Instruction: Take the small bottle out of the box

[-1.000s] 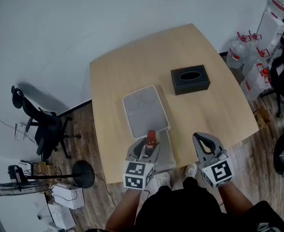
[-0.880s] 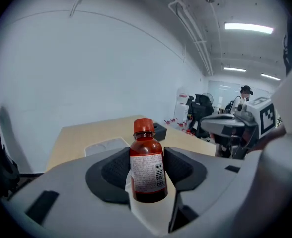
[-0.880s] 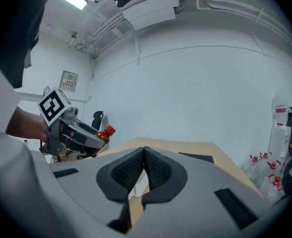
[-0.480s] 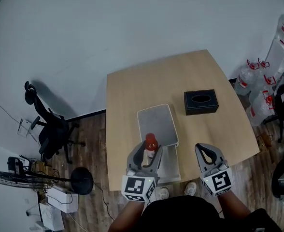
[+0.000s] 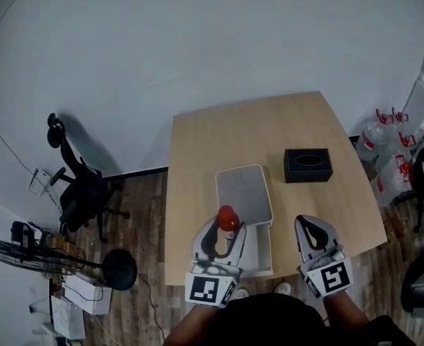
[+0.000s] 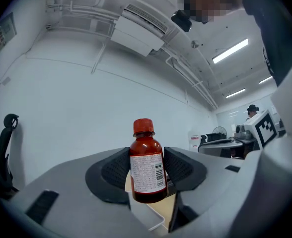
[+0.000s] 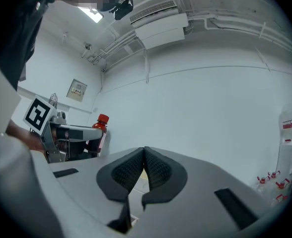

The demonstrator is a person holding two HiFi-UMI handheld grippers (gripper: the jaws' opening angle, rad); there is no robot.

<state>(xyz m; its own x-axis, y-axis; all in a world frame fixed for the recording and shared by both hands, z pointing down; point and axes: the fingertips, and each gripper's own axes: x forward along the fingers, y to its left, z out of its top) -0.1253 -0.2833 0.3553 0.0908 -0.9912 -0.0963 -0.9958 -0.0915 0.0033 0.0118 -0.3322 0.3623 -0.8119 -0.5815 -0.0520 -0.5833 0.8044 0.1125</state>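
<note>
Here, my left gripper [image 5: 223,231] is clamped on the small brown bottle [image 6: 147,171]. The bottle has a red cap and stands upright between the pads, held above the white box [image 5: 261,258] just below the jaws. Ahead of that gripper, a grey lid [image 5: 243,193] lies over the box's far end. Further right, my right gripper [image 7: 144,168] is closed on nothing. A black tissue box [image 5: 308,165] sits well ahead of it on the wooden table [image 5: 212,143].

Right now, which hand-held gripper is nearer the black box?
Right. The right hand-held gripper is on the person's side of the black box; the left hand-held gripper, holding the small bottle, is farther left.
</note>
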